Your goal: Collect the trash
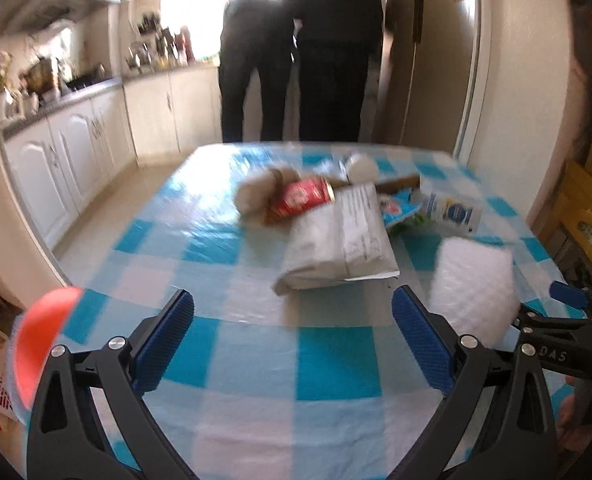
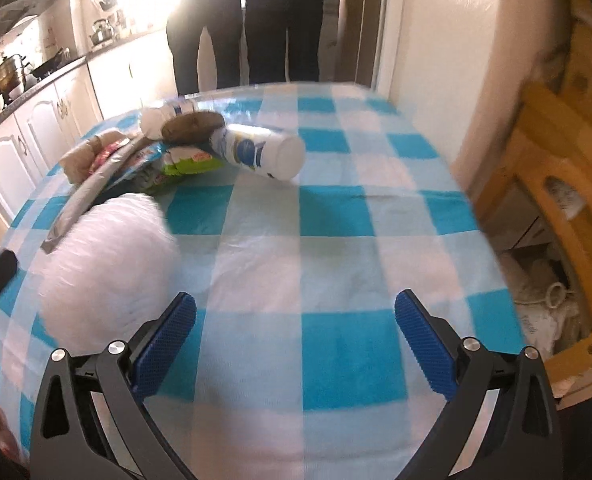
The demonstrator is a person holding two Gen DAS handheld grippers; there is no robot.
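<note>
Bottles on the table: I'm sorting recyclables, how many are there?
2. A white bottle with a blue label lies on its side on the checked tablecloth; another bottle lies behind the pile. More may be hidden.

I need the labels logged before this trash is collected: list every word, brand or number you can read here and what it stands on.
"DAS": on the black arm of the right gripper, seen from the left wrist; the word may be cut off.
Red can: white label print, too blurred to read.
Grey mailer bag: shipping label, too small to read.
White bottle: blue logo, blurred, unreadable.
Green wrapper: red mark, unreadable.
</note>
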